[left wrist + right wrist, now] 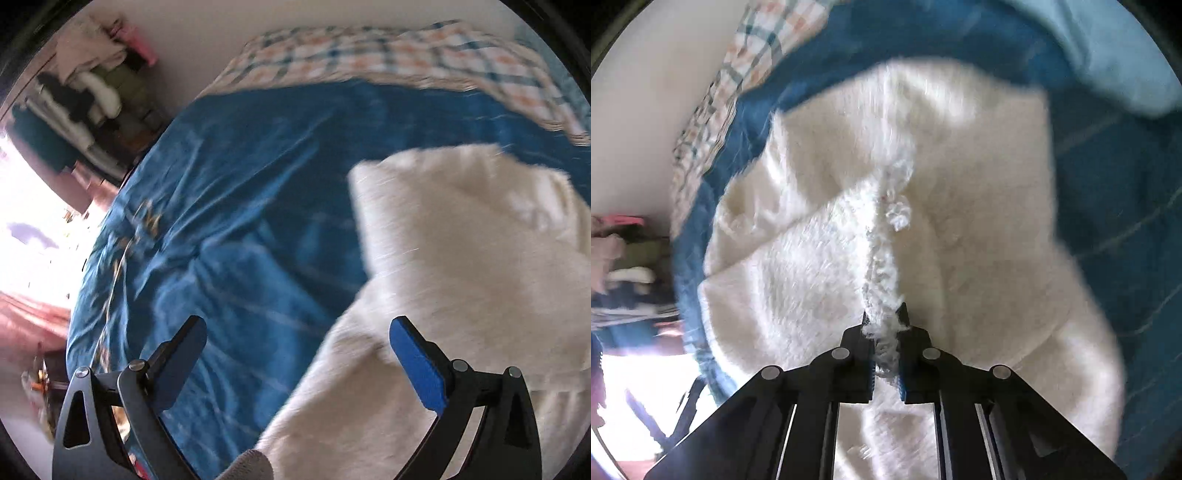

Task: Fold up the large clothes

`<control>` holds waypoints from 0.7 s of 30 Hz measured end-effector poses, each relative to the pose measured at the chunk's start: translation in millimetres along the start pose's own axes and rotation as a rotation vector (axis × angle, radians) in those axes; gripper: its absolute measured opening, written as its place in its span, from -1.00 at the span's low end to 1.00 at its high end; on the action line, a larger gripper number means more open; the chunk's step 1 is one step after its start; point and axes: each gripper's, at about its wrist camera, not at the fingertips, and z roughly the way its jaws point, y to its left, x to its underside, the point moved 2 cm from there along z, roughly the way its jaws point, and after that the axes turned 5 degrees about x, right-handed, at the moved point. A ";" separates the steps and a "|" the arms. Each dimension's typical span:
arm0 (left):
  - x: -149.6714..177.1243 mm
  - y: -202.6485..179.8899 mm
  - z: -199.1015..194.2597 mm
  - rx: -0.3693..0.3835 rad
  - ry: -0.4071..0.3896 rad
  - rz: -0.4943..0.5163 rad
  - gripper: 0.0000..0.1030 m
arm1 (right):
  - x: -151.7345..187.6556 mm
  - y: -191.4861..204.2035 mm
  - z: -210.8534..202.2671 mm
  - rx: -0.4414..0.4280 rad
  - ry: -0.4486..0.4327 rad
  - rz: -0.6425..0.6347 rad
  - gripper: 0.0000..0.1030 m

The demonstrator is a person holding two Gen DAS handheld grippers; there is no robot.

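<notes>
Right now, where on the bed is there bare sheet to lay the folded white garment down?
The blue sheet lies bare between the white fleece garment and the bed's window-side edge, up to the checked blanket. In the right wrist view the garment fills the middle, pinched in the right gripper; a pale blue pillow crowds that far corner.

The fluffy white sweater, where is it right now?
The fluffy white sweater lies on the blue bedsheet, pinched by the right hand-held gripper, below the checked blanket.
</notes>
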 end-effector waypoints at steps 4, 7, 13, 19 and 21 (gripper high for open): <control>7.0 -2.8 10.9 0.001 0.010 0.024 0.97 | -9.7 -36.5 -33.6 0.107 -0.120 0.108 -0.84; 5.9 -19.4 22.3 -0.006 0.006 0.094 0.97 | -12.4 -46.1 -19.0 0.085 -0.019 0.096 -0.71; 5.9 -48.3 64.6 -0.098 0.040 0.257 0.97 | 9.0 -63.2 -59.7 0.188 -0.052 0.027 0.13; 14.0 -44.2 61.6 -0.076 0.024 0.284 0.97 | 38.1 -113.5 -77.3 0.334 0.007 0.057 0.14; 17.2 -45.6 60.5 -0.071 0.033 0.277 0.97 | 45.0 -118.7 -60.8 0.376 0.068 -0.016 0.14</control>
